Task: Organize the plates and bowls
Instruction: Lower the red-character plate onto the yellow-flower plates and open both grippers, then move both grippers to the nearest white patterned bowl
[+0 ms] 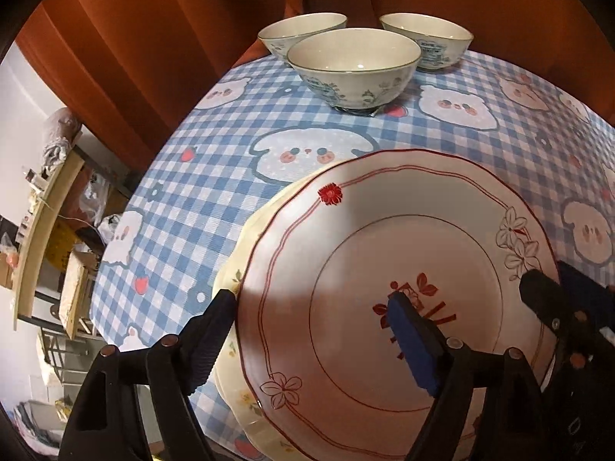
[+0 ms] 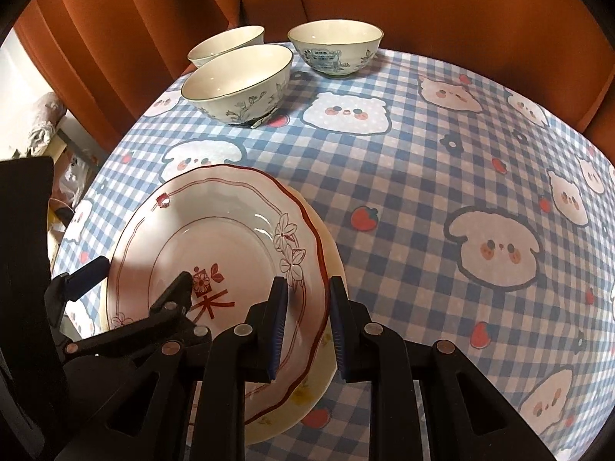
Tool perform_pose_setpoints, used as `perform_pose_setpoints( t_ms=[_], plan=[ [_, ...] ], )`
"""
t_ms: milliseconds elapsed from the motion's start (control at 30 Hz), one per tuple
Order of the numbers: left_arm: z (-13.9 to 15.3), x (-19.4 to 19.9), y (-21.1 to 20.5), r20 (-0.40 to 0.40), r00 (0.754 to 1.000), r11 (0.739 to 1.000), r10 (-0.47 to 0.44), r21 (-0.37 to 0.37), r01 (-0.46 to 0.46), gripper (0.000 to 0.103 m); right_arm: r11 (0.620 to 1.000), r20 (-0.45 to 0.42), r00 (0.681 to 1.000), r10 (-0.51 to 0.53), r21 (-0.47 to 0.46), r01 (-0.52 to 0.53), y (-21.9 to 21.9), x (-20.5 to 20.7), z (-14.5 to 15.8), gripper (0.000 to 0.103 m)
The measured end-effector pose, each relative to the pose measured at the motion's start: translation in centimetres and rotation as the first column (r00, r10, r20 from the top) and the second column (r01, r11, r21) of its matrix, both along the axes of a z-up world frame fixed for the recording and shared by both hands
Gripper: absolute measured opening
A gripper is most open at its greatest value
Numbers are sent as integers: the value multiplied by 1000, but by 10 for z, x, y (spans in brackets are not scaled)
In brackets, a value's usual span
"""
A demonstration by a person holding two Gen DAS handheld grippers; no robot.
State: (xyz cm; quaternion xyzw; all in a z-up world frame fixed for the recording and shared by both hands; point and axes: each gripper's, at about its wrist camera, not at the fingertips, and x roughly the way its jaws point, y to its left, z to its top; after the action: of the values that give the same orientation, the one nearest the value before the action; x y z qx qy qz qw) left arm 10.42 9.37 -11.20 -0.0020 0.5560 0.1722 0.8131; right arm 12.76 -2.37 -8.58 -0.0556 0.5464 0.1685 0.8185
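Observation:
A white plate with red trim and flowers [image 1: 384,238] [image 2: 215,230] lies on top of a cream plate [image 1: 253,226] [image 2: 311,395] at the near side of the table. My left gripper [image 1: 313,299] [image 2: 144,271] is open: one finger is outside the plate's left rim and the blue-padded one is over its middle. My right gripper [image 2: 308,284] [image 1: 551,276] is shut on the red-trimmed plate's right rim, one pad inside it and one outside. Three blue-patterned bowls [image 1: 353,65] [image 1: 303,30] [image 1: 426,38] stand apart at the far edge.
A blue checked tablecloth with cartoon animals [image 2: 423,192] covers the table. An orange curtain [image 1: 173,38] hangs right behind the bowls. Beyond the table's left edge, cluttered shelves [image 1: 50,211] stand lower down.

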Motion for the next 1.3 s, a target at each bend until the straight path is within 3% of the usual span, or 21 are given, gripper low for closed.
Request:
perform_pose_setpoints(
  t_ms=[267,467,633,1000,1100,1300],
  plan=[
    [10,7,10,28,996,995,-82,-61,84,86,999,-26,999,-28,-26,27,3,4,0,25],
    [21,20,20,71,982,980,-174,-88,180,86,992,-48,992,-113,-61,110,7,9,2,26],
    [28,34,33,94,965,962,-243,-106,252,86,974,-23,977,-211,-86,208,15,15,9,29],
    [50,76,82,177,940,943,-293,-106,314,86,957,75,960,-271,-82,277,61,45,34,31],
    [55,93,95,199,936,942,-292,-112,317,86,953,93,954,-285,-75,292,71,59,40,35],
    [61,128,111,230,929,941,-289,-110,320,87,937,158,932,-326,-76,341,83,91,49,57]
  ],
)
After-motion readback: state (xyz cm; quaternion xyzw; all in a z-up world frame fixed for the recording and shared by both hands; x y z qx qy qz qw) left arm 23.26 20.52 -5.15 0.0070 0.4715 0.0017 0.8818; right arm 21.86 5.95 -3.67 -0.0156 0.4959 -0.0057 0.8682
